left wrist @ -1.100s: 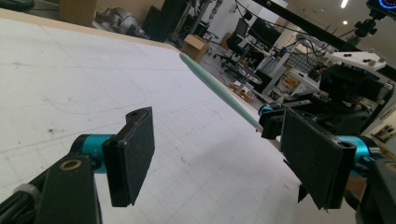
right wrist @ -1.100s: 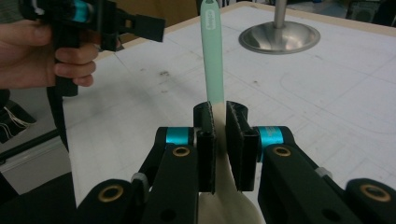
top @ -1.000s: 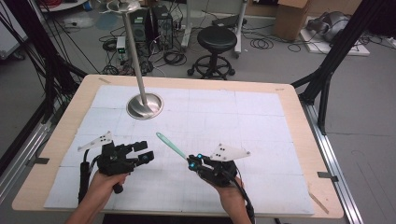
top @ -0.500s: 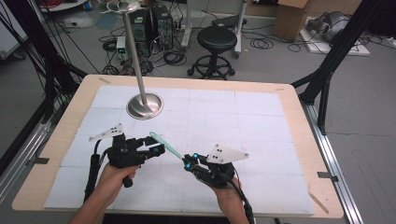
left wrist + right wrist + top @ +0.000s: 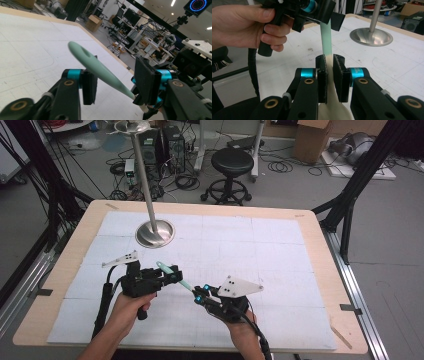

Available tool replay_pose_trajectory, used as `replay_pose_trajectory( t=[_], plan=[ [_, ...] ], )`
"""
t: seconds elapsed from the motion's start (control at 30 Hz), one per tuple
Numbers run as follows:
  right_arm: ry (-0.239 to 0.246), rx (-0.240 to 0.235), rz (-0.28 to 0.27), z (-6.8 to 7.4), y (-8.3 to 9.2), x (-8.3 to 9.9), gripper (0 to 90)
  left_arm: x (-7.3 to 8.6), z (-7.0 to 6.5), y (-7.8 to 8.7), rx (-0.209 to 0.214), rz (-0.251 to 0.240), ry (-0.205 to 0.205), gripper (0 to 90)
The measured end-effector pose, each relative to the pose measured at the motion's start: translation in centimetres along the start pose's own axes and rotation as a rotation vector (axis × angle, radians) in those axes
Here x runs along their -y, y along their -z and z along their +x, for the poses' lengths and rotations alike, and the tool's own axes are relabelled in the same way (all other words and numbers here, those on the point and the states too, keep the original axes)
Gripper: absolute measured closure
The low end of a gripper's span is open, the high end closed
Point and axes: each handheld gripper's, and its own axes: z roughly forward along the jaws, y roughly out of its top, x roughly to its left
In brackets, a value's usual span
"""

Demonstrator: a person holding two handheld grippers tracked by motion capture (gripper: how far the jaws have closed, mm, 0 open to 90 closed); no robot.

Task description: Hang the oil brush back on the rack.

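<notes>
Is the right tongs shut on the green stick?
Yes. The right tongs pinch the stick; both pads press its pale end.

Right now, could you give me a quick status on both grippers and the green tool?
Right gripper clamped on the green tool. Left gripper has just been closing around its handle, pads not yet pressing. Nothing in the way.

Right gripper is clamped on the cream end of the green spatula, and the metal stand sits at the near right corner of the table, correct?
Not quite. The right gripper does clamp the spatula, but the high view shows the metal stand at the far left of the table.
</notes>
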Motion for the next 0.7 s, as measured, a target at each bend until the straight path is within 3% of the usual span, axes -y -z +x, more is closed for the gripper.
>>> replay_pose_trajectory(
  t=[0.17, 0.3, 0.53, 0.7],
  plan=[
    [0.003, -0.012, -0.010, 0.0, 0.0, 0.0, 82.1, -0.1, -0.1, 0.2, 0.014, -0.016, -0.013, 69.4],
    [0.005, -0.014, -0.019, 0.1, 0.0, -0.1, 82.0, -0.2, -0.1, 0.2, 0.039, -0.030, -0.002, 73.3],
    [0.006, -0.018, -0.016, 0.1, -0.2, -0.1, 80.4, -0.3, -0.5, 0.2, 0.121, -0.056, 0.021, 81.4],
    [-0.054, -0.070, -0.063, -0.8, 0.3, -0.2, 63.9, -1.0, -1.1, 0.6, 0.174, -0.073, -0.055, 82.6]
  ],
)
